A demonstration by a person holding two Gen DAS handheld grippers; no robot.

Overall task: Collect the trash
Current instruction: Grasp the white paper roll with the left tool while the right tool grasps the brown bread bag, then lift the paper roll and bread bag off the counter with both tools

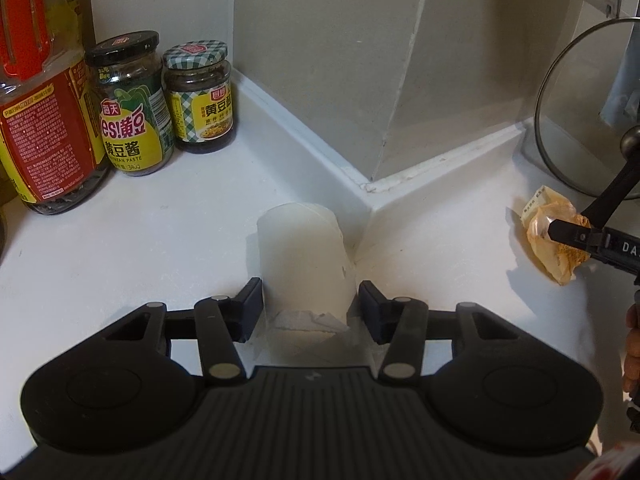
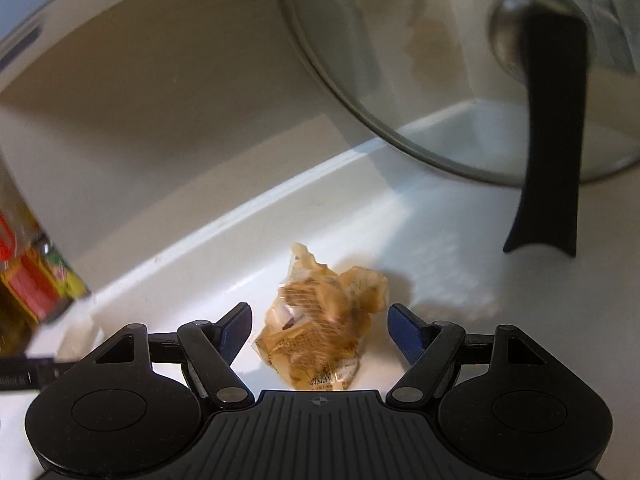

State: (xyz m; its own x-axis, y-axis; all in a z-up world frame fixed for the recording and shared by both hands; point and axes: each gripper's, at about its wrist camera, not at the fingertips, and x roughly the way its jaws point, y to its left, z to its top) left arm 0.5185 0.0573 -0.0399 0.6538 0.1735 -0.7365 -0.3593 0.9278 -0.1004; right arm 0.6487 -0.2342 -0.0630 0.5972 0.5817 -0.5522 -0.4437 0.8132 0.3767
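Observation:
A white paper cup (image 1: pixel 306 256) with a torn rim stands on the white counter (image 1: pixel 120 264), just in front of the wall corner. My left gripper (image 1: pixel 310 306) is shut on it, one pad against each side near the torn end. A crumpled orange plastic wrapper (image 2: pixel 320 328) lies on the counter to the right, below the glass lid. My right gripper (image 2: pixel 320 316) straddles that wrapper with its jaws wide open, and neither blue pad touches it. The left wrist view shows the same wrapper (image 1: pixel 554 244) with the right gripper (image 1: pixel 566 220) over it.
Two sauce jars (image 1: pixel 132 108) (image 1: pixel 200 100) and a big oil bottle (image 1: pixel 44 92) stand at the back left. A glass pan lid (image 2: pixel 460 80) with a black handle (image 2: pixel 552 140) leans on the wall just beyond the wrapper. A hand (image 1: pixel 632 344) shows at the right edge.

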